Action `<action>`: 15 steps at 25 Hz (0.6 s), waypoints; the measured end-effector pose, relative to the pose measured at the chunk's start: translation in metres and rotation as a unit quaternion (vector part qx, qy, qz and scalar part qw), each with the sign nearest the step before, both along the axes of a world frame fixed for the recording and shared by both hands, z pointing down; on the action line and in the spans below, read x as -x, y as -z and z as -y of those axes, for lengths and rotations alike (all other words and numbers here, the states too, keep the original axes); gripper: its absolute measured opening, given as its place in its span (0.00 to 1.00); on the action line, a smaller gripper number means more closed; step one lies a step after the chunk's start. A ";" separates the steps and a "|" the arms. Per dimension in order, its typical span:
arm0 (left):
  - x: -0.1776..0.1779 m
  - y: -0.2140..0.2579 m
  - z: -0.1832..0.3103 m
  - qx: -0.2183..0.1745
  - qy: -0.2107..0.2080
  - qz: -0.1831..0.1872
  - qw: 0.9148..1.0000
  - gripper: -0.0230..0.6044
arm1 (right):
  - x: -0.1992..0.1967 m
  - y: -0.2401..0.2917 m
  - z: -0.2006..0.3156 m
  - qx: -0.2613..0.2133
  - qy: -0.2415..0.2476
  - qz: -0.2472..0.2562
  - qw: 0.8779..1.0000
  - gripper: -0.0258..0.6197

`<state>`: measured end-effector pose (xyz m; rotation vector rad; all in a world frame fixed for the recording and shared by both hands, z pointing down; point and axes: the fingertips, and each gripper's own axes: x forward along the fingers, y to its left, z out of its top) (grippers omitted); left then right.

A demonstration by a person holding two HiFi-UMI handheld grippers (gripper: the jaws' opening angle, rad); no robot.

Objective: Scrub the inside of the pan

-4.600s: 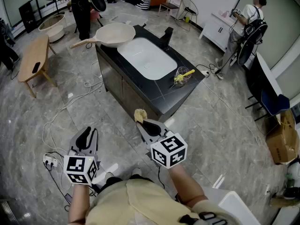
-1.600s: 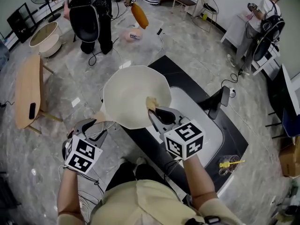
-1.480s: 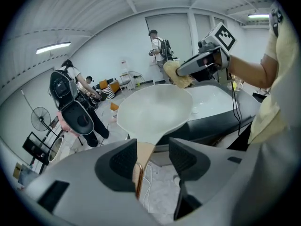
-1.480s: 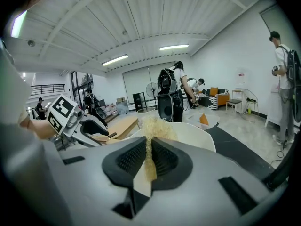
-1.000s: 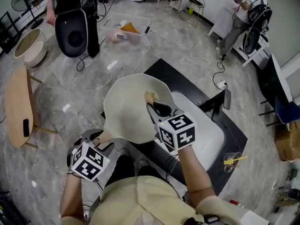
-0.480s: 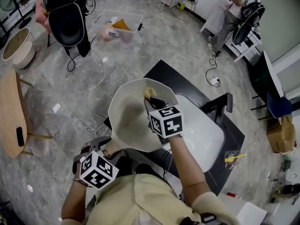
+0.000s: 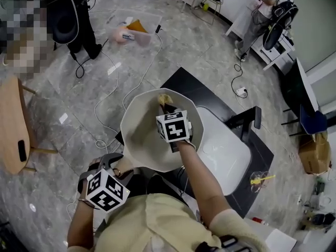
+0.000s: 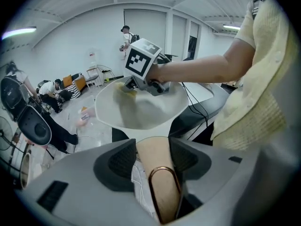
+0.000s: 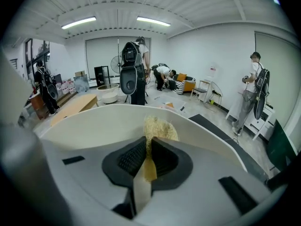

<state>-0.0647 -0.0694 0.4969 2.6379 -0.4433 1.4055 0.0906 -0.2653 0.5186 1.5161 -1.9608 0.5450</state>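
A cream pan [image 7: 144, 135] is held up over the counter's near-left corner, its inside facing me. Its wooden handle [image 8: 159, 182] sits between the jaws of my left gripper [image 7: 111, 164], which is shut on it. My right gripper [image 7: 167, 106] reaches into the pan, shut on a tan fibrous scrubber [image 7: 165, 98]. In the right gripper view the scrubber [image 9: 159, 126] rests against the pan's far inner wall [image 9: 94, 124], just below the rim. The left gripper view shows the pan bowl [image 8: 141, 112] with the right gripper's marker cube [image 8: 143, 58] over it.
A black counter [image 7: 181, 80] with a white sink [image 7: 226, 151] and a dark faucet [image 7: 247, 121] lies under the pan. A glass with a yellow item [image 7: 257, 180] stands at its right end. Cables [image 7: 113, 83], a wooden bench [image 7: 13, 125] and people stand around.
The pan has come off the counter and is now held up by its handle in the left gripper. The right gripper has carried the scrubber into the pan and up toward the far rim.
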 end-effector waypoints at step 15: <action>0.000 0.003 0.001 -0.011 0.006 -0.009 1.000 0.41 | 0.068 -0.012 0.001 0.007 0.138 0.009 0.990 0.11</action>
